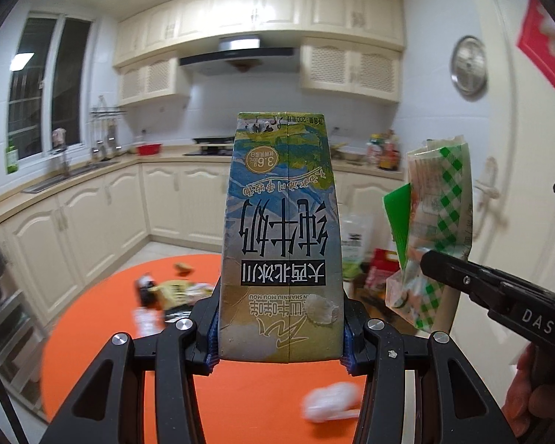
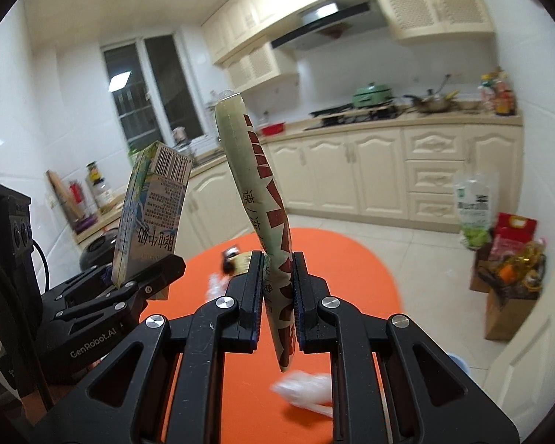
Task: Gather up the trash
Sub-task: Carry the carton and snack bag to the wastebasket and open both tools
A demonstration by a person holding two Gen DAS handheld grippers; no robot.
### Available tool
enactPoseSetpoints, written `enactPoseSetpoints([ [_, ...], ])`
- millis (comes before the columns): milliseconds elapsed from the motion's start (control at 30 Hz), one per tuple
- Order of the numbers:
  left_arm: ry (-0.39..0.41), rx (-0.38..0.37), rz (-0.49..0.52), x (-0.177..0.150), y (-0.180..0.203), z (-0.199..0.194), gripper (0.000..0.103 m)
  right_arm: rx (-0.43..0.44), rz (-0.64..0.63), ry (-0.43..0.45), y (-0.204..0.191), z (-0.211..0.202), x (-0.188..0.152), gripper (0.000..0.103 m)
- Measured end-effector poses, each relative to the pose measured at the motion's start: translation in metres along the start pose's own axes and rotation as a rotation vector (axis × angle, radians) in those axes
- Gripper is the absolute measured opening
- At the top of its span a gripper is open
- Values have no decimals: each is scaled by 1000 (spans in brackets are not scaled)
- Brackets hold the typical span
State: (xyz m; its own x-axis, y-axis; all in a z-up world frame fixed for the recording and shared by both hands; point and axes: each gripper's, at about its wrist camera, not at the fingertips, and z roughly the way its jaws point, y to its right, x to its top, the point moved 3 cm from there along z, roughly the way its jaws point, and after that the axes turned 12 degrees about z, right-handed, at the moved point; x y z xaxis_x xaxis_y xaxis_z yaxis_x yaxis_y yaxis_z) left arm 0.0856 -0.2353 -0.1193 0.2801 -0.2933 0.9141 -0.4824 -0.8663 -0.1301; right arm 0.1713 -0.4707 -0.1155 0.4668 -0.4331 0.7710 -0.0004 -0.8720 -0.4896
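Milk carton [image 1: 281,236] clamped btwn left fingers [image 1: 209,336]; wrapper [image 2: 266,218] pinched btwn right fingers [image 2: 251,288].

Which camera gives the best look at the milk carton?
The left wrist view: the milk carton fills the centre, front face readable, clamped in the left gripper. The right wrist view shows only its side and barcode, off to the left.

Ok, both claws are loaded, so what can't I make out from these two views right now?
- Bin: in neither view, so the drop spot is unknown.
- Table litter: motion-blurred in the left wrist view, partly behind the milk carton.
- White crumpled piece: blurred in both views, unidentifiable.
- Orange table: near edge hidden by the right claw, shut on the wrapper.
- Left claw: pads mostly hidden by the carton.
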Motion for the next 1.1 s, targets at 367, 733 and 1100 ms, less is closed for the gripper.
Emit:
enactPoseSetpoints([
  [367, -19, -176, 83, 2, 65, 19, 44, -186, 115, 84, 115, -66, 21, 13],
  [733, -162, -316, 135, -15, 103, 78, 44, -307, 267, 14, 232, -55, 6, 13],
  [1100, -406, -381, 157, -55, 122, 168, 44, -352, 465, -166, 347, 15, -50, 14],
])
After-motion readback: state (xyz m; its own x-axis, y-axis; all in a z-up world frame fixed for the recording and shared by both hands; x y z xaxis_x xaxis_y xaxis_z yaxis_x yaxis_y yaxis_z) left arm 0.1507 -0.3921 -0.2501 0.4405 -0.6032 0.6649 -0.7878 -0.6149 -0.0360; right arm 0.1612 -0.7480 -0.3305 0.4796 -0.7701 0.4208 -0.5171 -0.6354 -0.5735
